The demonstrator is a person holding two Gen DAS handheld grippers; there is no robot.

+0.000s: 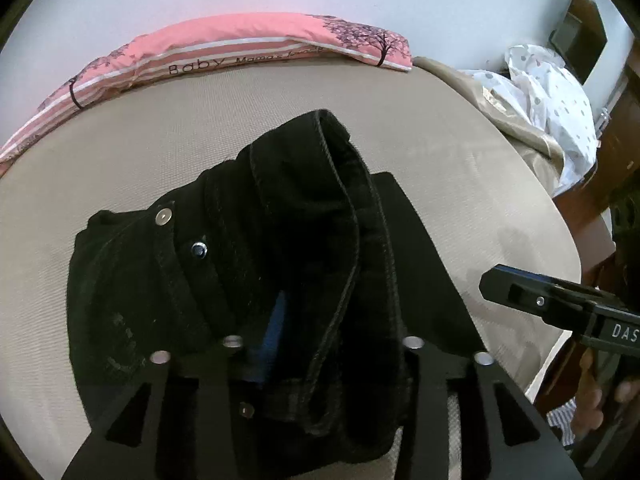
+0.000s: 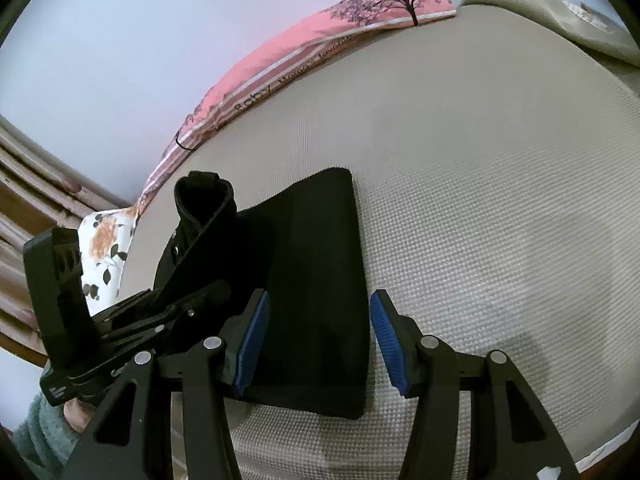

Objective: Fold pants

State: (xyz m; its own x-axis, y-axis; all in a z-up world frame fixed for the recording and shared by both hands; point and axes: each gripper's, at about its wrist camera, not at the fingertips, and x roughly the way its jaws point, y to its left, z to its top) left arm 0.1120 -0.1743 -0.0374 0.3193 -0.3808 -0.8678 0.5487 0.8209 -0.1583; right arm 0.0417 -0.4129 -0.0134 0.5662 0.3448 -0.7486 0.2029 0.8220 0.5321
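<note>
Lying on the bed [image 2: 500,160], the pants [image 2: 316,280] are folded flat, long axis running away from both grippers. Left gripper [image 1: 320,344] is standing over the bunched waistband, grip unclear. Right gripper [image 2: 318,344] is straddling the flat panel's near edge, pads apart, nearer that edge.

Left jaws perhaps under pants [image 1: 256,280]

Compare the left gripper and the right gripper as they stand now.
The right gripper stands open, blue pads bare, astride the edge of the flat pants; the left gripper has bunched pants between its fingers, pads mostly hidden. Whether it grips them cannot be told. Both are black and point down at the bed.
</note>
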